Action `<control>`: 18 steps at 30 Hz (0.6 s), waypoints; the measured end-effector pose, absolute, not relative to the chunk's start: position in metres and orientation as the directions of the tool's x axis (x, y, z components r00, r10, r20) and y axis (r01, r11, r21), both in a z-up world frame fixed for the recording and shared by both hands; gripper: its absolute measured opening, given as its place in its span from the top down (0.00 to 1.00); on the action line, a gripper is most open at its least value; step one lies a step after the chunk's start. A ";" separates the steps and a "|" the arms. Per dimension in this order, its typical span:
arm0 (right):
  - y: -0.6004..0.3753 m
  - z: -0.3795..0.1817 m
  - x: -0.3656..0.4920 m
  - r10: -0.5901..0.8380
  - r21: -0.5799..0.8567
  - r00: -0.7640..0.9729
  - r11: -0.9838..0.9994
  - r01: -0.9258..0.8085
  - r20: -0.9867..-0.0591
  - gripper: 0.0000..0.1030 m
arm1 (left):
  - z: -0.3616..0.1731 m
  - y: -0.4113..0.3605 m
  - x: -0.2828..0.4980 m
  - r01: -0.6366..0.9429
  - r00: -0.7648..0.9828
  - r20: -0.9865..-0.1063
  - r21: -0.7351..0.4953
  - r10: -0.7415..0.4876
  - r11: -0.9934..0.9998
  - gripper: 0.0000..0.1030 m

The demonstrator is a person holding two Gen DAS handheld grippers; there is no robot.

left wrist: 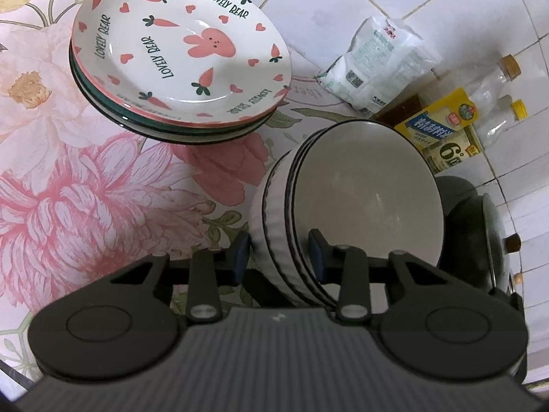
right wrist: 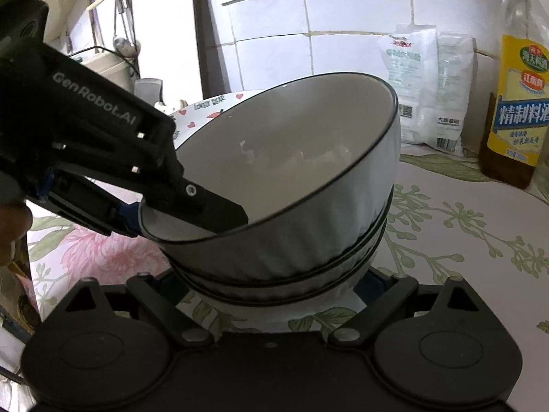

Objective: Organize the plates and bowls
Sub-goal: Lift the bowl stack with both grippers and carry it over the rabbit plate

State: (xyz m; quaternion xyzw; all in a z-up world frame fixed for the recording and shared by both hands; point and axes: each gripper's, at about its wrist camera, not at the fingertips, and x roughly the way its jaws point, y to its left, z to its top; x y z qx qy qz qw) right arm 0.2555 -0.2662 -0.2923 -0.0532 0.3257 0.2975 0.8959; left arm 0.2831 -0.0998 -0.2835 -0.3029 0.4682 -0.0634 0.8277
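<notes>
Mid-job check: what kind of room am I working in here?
Most likely a home kitchen counter. White wall tiles back a surface under a floral cover, a cooking-wine bottle and seasoning bags stand by the wall, and a dark pan sits beside the stacked bowls.

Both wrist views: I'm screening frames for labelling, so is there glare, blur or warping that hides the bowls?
Left wrist view: sharp, straight tile lines bend near the edges, soft sheen inside the top bowl. Right wrist view: dimmer, small glints on the bowl's inner wall, the left gripper casts shade there; nothing hidden.
</notes>
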 end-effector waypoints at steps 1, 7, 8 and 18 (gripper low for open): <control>-0.266 -0.292 0.254 0.501 0.100 0.610 0.816 -0.569 -0.614 0.05 | -0.283 -0.100 0.281 -0.174 0.553 -0.739 -0.555 -0.386 0.813 0.66; -0.267 -0.290 0.243 0.504 0.109 0.621 0.821 -0.561 -0.600 0.05 | -0.275 -0.104 0.269 -0.135 0.556 -0.743 -0.523 -0.372 0.842 0.66; -0.266 -0.288 0.241 0.503 0.105 0.625 0.822 -0.560 -0.597 0.05 | -0.272 -0.103 0.268 -0.127 0.558 -0.740 -0.524 -0.376 0.842 0.65; -0.255 -0.238 0.232 0.536 0.058 0.659 0.797 -0.601 -0.528 0.05 | -0.219 -0.086 0.259 -0.102 0.625 -0.689 -0.538 -0.367 0.836 0.65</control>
